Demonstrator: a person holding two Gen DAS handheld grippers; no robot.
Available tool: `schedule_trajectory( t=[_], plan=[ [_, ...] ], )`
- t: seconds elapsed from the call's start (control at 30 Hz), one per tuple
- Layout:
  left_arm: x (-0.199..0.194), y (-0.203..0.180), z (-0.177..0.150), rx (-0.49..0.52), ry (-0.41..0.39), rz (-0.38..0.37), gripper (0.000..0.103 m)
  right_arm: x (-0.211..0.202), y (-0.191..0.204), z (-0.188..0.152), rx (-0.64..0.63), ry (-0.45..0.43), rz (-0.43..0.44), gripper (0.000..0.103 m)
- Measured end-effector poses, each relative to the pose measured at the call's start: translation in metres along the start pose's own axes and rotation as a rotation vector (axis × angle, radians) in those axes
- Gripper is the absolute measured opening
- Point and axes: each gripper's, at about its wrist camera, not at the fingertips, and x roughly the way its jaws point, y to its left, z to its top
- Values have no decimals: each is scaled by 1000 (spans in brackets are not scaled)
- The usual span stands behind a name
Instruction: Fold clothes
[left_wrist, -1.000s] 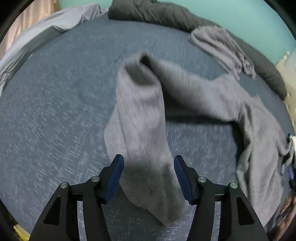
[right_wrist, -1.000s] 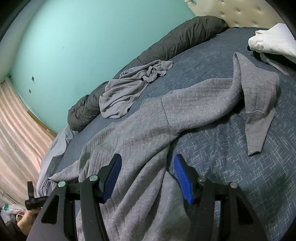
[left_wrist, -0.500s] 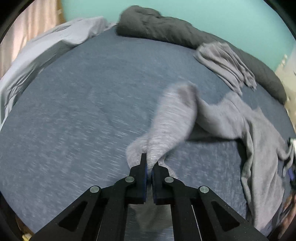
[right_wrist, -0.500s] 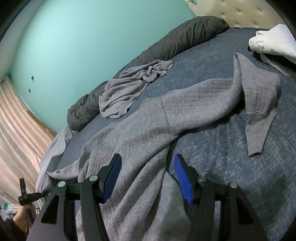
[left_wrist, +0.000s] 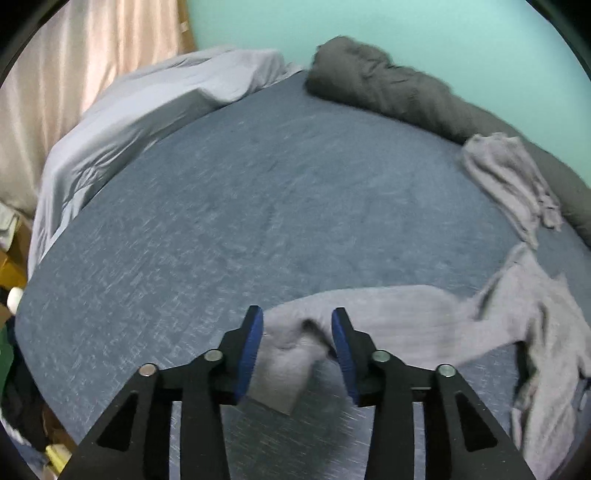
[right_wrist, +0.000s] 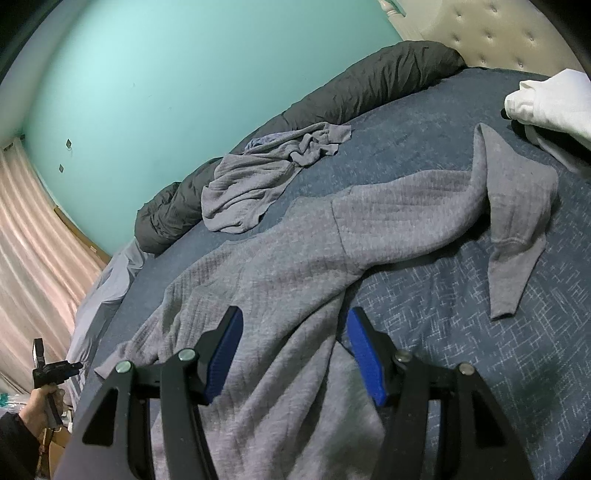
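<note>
A grey knit sweater (right_wrist: 295, 266) lies spread on the blue bed cover (left_wrist: 258, 206). One sleeve (left_wrist: 388, 314) is stretched out flat toward the left. Its cuff end (left_wrist: 284, 373) lies between the fingers of my left gripper (left_wrist: 297, 328), which is open just above it. My right gripper (right_wrist: 295, 332) hangs open over the sweater's body, gripping nothing. The other sleeve (right_wrist: 517, 214) is bent over itself at the right. In the right wrist view, a hand (right_wrist: 40, 402) holds the left tool at the lower left.
A second crumpled grey garment (right_wrist: 251, 184) lies near a rolled dark duvet (left_wrist: 388, 88) along the teal wall. A white folded cloth (right_wrist: 546, 99) sits at the bed's head. A pale sheet (left_wrist: 147, 110) drapes the bed's corner by the curtain (left_wrist: 74, 74).
My left gripper shut on the raised sleeve, pulled it out to the left, and has now opened, leaving the sleeve flat. The right gripper has stayed in place.
</note>
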Motion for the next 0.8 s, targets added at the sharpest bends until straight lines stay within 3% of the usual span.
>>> schedule_trajectory(
  t=[0.17, 0.3, 0.4, 0.57, 0.8],
  plan=[
    [-22, -54, -37, 156, 63, -186, 52, -8, 6, 2, -30, 115, 14, 60],
    [-33, -103, -80, 224, 153, -356, 53, -14, -3, 2, -54, 263, -28, 62],
    [-45, -136, -111, 271, 197, -442, 53, -25, -8, 2, -121, 336, -79, 64],
    [-67, -169, -144, 339, 221, -504, 57, -31, -10, -11, -207, 452, -93, 64],
    [-88, -180, -171, 364, 238, -518, 57, -17, -14, -35, -199, 547, -61, 64]
  ],
)
